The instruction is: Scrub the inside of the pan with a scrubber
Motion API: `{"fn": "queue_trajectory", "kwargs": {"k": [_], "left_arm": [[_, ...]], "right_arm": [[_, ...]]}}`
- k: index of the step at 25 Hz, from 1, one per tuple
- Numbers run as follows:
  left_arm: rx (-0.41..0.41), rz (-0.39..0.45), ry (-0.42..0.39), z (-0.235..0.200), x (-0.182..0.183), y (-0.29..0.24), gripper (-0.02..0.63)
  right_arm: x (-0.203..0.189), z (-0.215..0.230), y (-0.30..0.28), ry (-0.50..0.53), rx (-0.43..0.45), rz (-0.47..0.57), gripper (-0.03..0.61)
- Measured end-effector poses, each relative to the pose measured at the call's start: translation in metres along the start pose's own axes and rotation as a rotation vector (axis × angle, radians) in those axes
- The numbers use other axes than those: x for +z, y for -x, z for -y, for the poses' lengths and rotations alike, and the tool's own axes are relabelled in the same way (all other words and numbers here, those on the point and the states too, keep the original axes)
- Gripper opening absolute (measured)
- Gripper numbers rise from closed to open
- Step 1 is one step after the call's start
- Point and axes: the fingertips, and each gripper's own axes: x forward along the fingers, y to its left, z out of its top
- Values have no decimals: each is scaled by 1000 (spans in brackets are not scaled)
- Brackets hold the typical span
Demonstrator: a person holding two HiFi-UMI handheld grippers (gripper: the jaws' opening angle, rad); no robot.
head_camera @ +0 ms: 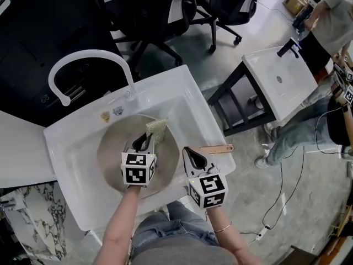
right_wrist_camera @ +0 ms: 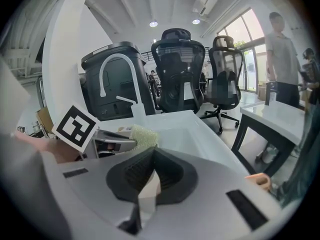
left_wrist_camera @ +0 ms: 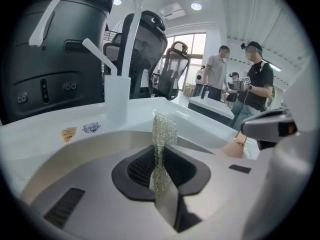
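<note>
A round beige pan (head_camera: 112,154) lies in the white sink (head_camera: 182,95), its wooden handle (head_camera: 218,148) pointing right over the sink's edge. My left gripper (head_camera: 144,141) is over the pan's middle, shut on a pale green mesh scrubber (head_camera: 156,130) that sticks up past the jaws (left_wrist_camera: 164,130). My right gripper (head_camera: 193,157) is at the pan's right side, by the handle's base. Its jaws are shut on a pale strip that looks like the pan's rim (right_wrist_camera: 149,186). The right gripper view also shows the scrubber (right_wrist_camera: 143,134) and the left gripper (right_wrist_camera: 107,143).
A white arched faucet (head_camera: 83,57) stands at the sink's back left. Black office chairs (head_camera: 165,10) are behind the sink. A second white sink on a black stand (head_camera: 280,79) is to the right, with a person (head_camera: 331,32) beside it. Cables run across the floor.
</note>
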Motion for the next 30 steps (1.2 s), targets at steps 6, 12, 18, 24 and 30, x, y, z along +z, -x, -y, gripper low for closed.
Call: {"fn": "queue_trajectory", "kwargs": {"k": [6,12,18,24,30], "left_arm": [[101,-13,5,-30,0,-3,64],[203,-9,47,-70,-4,6,64],[308,-17,114,-105,-6,24,64],[384,-31,167,-124,-13,46,64],[443,2,200,-136,-8,76,64]], "right_arm": [[-2,-6,-4,6,24,-9,10],[-2,-15,-7,20,47,-9,10],[0,-22,-8,42,61,-18,10],[-2,-28,-4,57,66,-21,9],[2,-39,3,76,77,-7,10]]}}
